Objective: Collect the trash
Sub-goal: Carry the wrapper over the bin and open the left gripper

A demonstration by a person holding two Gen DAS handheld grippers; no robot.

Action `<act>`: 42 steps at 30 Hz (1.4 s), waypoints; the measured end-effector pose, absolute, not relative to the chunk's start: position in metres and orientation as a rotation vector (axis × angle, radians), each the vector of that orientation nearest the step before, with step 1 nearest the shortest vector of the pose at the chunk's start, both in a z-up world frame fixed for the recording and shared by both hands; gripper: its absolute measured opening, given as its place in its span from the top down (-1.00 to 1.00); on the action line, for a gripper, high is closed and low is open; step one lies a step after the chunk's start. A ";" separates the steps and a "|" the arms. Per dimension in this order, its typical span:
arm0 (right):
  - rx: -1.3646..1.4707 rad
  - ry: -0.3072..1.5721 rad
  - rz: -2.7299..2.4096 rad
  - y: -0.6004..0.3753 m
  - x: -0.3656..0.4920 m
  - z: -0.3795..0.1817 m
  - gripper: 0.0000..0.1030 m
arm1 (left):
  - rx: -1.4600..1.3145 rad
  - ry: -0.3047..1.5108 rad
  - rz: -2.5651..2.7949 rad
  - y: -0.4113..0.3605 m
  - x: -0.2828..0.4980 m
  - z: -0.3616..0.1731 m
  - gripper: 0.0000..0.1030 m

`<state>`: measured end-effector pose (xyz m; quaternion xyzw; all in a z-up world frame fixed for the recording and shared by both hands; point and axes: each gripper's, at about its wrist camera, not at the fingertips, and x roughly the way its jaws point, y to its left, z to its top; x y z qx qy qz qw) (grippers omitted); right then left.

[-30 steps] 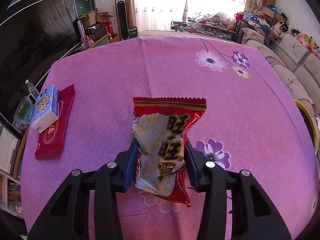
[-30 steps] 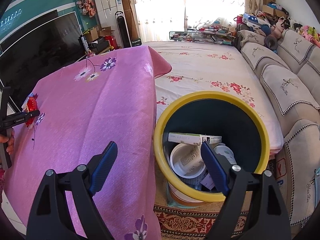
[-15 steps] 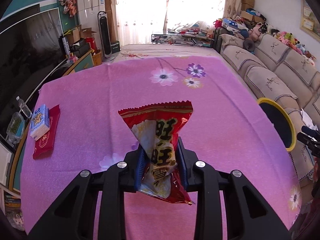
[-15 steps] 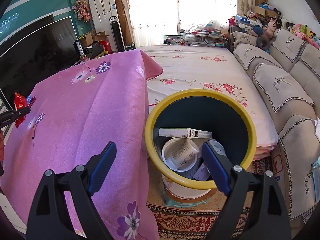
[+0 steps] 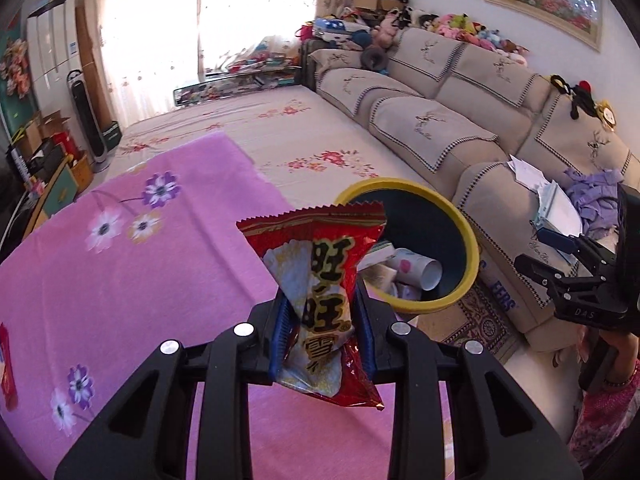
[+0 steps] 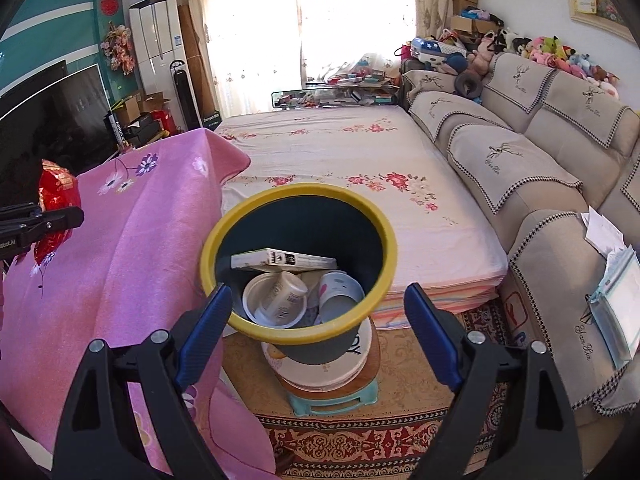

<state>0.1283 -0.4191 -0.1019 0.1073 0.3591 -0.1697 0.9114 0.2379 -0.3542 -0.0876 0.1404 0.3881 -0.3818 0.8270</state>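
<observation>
A: What is the left hand-held gripper [image 5: 322, 322] doing?

B: It is pinching a red snack wrapper [image 5: 320, 300] between its blue pads [image 5: 280, 330]. The wrapper is standing upright in the grip, clear of the counter [image 5: 120, 272] with its pink flowered cloth, and its top edge is overlapping the near rim of the yellow-rimmed trash bin [image 5: 460, 224] in this view.

A: And the right hand-held gripper [image 6: 318, 330]?

B: Its fingers are sitting spread wide with nothing between them. They are framing the trash bin [image 6: 304, 334], which is resting on a stack of items on the floor beside the counter [image 6: 120, 260].

A: What is lying in the bin?

B: A flat carton [image 6: 280, 260] is leaning across the inside, and white paper cups [image 6: 280, 300] are lying below it. The wrapper [image 6: 54, 200] is showing at the far left of the right wrist view, over the cloth, well apart from the bin.
</observation>
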 end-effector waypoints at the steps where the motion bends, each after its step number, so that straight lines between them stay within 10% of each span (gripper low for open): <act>1: 0.229 0.743 -0.357 -0.425 0.123 -0.104 -0.61 | 0.307 0.830 -0.831 -0.370 0.237 -0.089 0.43; 16: 0.292 0.771 -0.430 -0.483 0.095 -0.122 -0.61 | 0.461 0.933 -0.945 -0.573 0.251 -0.152 0.31; 24: 0.308 0.764 -0.422 -0.488 0.091 -0.123 -0.63 | 0.449 0.964 -0.870 -0.600 0.269 -0.174 -0.48; 42: 0.203 0.651 -0.268 -0.370 0.089 -0.069 -0.87 | 0.227 0.695 -0.592 -0.301 0.171 -0.048 -0.91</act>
